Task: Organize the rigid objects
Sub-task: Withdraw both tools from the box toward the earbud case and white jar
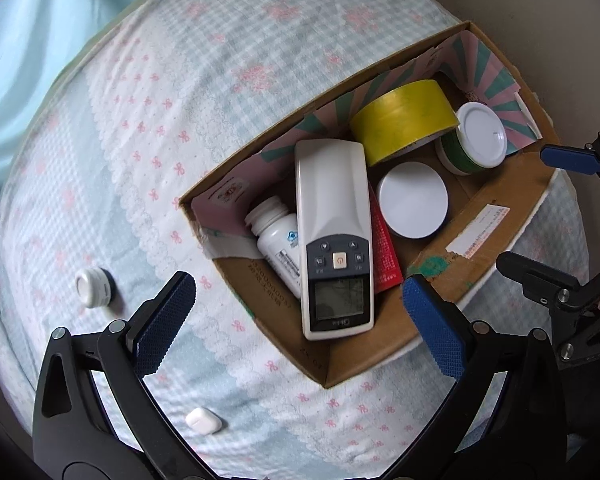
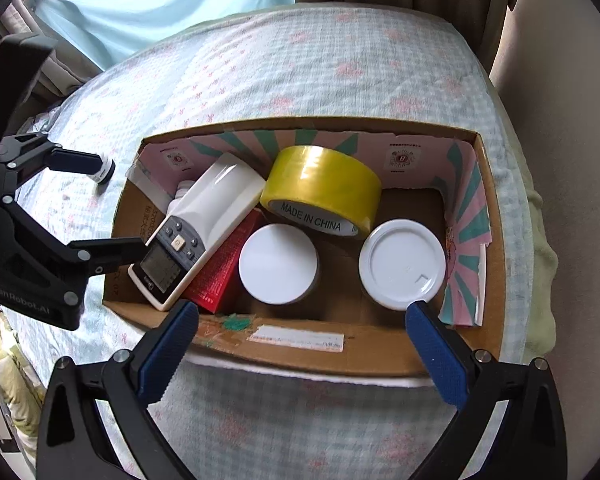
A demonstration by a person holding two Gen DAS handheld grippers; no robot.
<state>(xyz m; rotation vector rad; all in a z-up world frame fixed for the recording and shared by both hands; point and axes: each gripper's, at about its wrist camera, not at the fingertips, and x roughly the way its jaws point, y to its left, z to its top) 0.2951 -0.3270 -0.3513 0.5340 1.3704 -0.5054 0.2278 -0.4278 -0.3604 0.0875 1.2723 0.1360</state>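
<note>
Left gripper (image 1: 296, 312): jaws spread wide, holding nothing, poised over the near corner of the box.
Right gripper (image 2: 302, 344): jaws equally wide and bare, above the box's front wall.
Cardboard box (image 2: 300, 350): open-topped, sitting on the checked bedspread (image 1: 160, 100).
Inside the box: white remote (image 1: 334, 236) lying across a white pill bottle (image 1: 274, 236) and a red carton (image 2: 220, 276); yellow tape roll (image 2: 324, 196) at the back; white-lidded jar (image 2: 278, 264) and a second, green-sided jar (image 1: 474, 140) beside it.
Outside the box: small white round container (image 1: 93, 286) and a white earbud case (image 1: 203, 420), possibly, both on the bedspread, well apart.
</note>
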